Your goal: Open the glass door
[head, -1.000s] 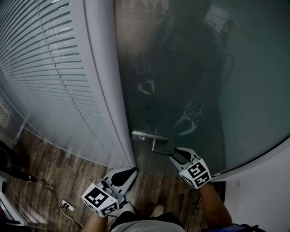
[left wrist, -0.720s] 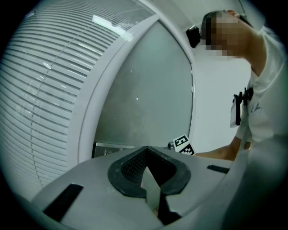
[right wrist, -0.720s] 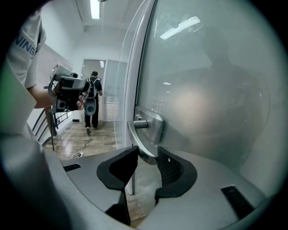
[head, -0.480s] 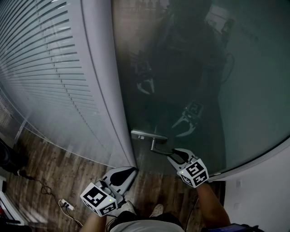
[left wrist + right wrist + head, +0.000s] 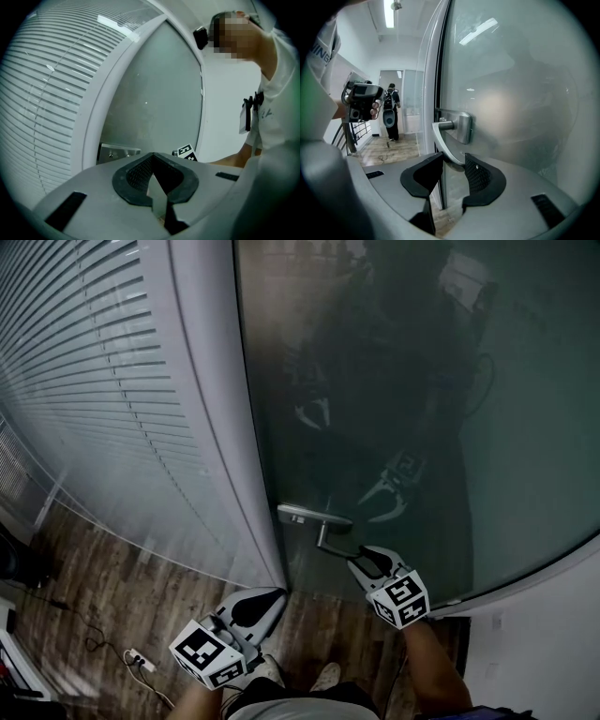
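head view with both gripper views. my right gripper (image 5: 367,562) is closed on the free end of the silver metal lever handle (image 5: 334,546). in the right gripper view the curved lever (image 5: 442,140) passes between the tips of the two dark ribbed pads, one pad on each side of it. just ahead of and above these jaws, the lever joins a rectangular brushed metal plate (image 5: 465,126). the plate is fixed to the frosted grey-green glass door (image 5: 403,409), which fills the field ahead of and to the right of the jaws. to their left the door's dark edge meets the curved white frame post (image 5: 211,418); i cannot tell whether the edge is clear of the post. further left of the jaws, a bright corridor shows, with a standing person in dark clothes (image 5: 390,112).

my left gripper (image 5: 259,600) sits well apart from the handle, pointing at the foot of the post. its jaws are together, tips touching, gripping nothing (image 5: 152,157). in its own view the metal plate (image 5: 117,152) lies just above and left of the jaw tips, and the right gripper's marker cube (image 5: 186,152) just to their right. white slatted blinds (image 5: 84,381) extend left of these jaws. dark wood-plank floor (image 5: 94,596) lies beneath both grippers.
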The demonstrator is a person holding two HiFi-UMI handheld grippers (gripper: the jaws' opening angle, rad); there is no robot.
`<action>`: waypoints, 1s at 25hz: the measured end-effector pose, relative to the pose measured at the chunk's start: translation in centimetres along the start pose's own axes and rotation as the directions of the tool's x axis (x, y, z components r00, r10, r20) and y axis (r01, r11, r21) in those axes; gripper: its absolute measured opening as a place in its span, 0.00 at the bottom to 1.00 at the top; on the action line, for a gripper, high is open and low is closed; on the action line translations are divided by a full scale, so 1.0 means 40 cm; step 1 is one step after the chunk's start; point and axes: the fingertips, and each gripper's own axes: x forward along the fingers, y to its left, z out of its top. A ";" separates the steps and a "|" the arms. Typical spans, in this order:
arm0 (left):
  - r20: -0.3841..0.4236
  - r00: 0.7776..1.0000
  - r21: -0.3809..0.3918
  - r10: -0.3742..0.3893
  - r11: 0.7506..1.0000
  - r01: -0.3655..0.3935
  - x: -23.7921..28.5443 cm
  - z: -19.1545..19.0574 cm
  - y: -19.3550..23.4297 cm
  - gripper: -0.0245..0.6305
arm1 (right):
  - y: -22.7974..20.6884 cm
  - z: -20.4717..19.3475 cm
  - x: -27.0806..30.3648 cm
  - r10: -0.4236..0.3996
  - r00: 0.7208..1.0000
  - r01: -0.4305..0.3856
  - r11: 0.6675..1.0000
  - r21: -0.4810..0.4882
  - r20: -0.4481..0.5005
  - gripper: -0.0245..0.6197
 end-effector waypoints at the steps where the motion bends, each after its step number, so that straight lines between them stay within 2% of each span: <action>1: -0.001 1.000 -0.001 0.000 1.000 0.000 0.005 0.001 -0.001 0.04 | -0.007 0.001 0.003 -0.001 1.000 0.001 1.000 -0.004 -0.005 0.26; 9: 0.033 0.999 0.000 0.042 0.999 -0.042 0.046 0.015 -0.014 0.04 | -0.070 0.055 0.008 -0.011 0.999 0.009 0.998 -0.060 -0.031 0.26; 15: 0.053 0.993 -0.008 0.101 0.995 -0.101 0.082 0.008 -0.040 0.04 | -0.110 0.073 0.043 0.044 0.998 -0.045 0.999 -0.018 -0.036 0.25; 19: 0.050 0.994 -0.007 0.097 0.995 -0.097 0.122 0.036 -0.040 0.04 | -0.153 0.111 0.071 0.048 0.998 -0.050 0.998 -0.034 -0.047 0.25; 25: 0.057 0.996 0.001 0.070 0.998 -0.070 0.214 0.033 0.003 0.04 | -0.213 0.102 0.120 0.011 1.000 -0.011 1.000 -0.001 -0.024 0.25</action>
